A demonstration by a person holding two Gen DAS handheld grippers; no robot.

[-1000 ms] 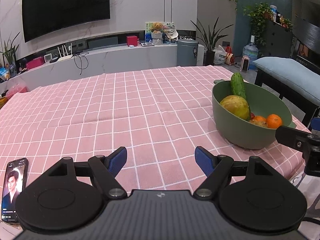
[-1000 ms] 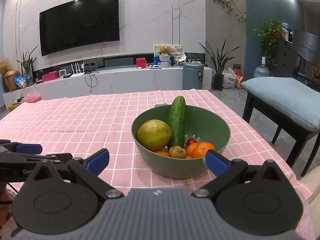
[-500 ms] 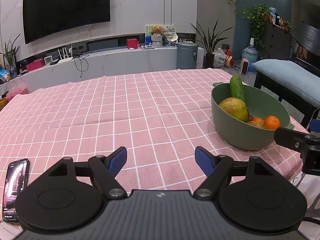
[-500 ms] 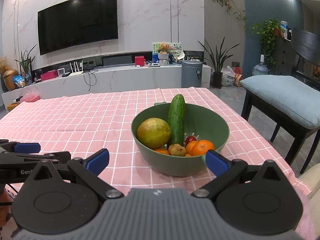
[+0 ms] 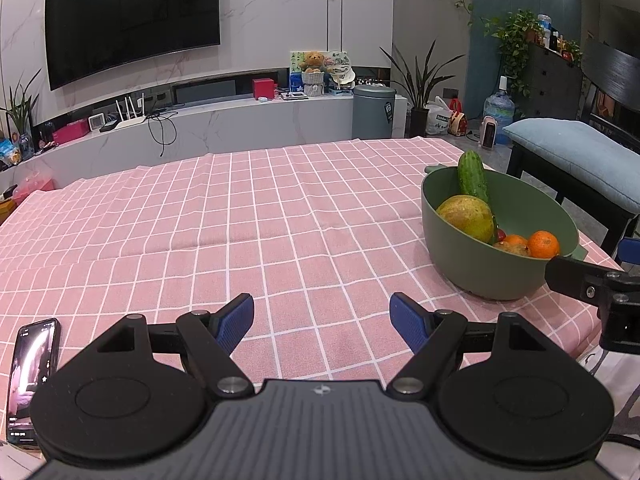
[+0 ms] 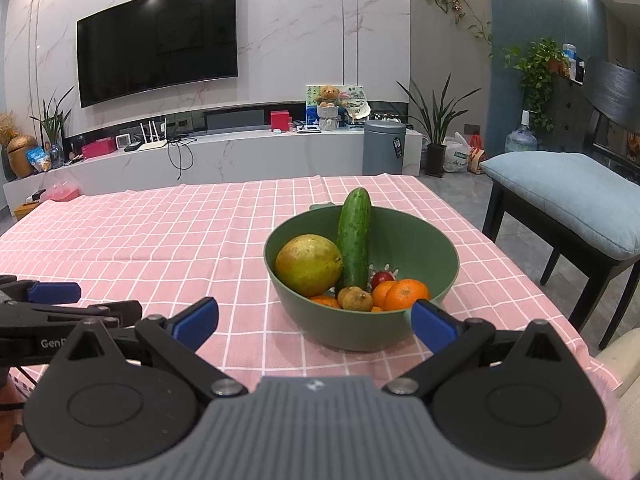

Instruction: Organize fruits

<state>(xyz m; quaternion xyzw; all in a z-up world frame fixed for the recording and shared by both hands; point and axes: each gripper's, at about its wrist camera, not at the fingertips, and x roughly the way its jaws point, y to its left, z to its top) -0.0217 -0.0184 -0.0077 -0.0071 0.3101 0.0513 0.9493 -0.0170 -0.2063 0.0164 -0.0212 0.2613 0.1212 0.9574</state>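
Note:
A green bowl (image 6: 420, 240) stands on the pink checked tablecloth (image 6: 160, 248), near the table's right edge. It holds a cucumber (image 6: 354, 236) leaning upright, a large yellow-green fruit (image 6: 308, 265), oranges (image 6: 406, 294), a small brown fruit (image 6: 355, 299) and a small red fruit (image 6: 382, 278). My right gripper (image 6: 314, 318) is open and empty, just in front of the bowl. My left gripper (image 5: 322, 320) is open and empty over bare cloth, left of the bowl (image 5: 472, 264).
A phone (image 5: 30, 376) lies at the table's front left edge. A black bench with a blue cushion (image 6: 560, 196) stands right of the table. A TV wall and low cabinet are behind.
Both grippers have drawn back slightly and risen a little; the bowl sits a bit lower and farther in both views. Both stay open.

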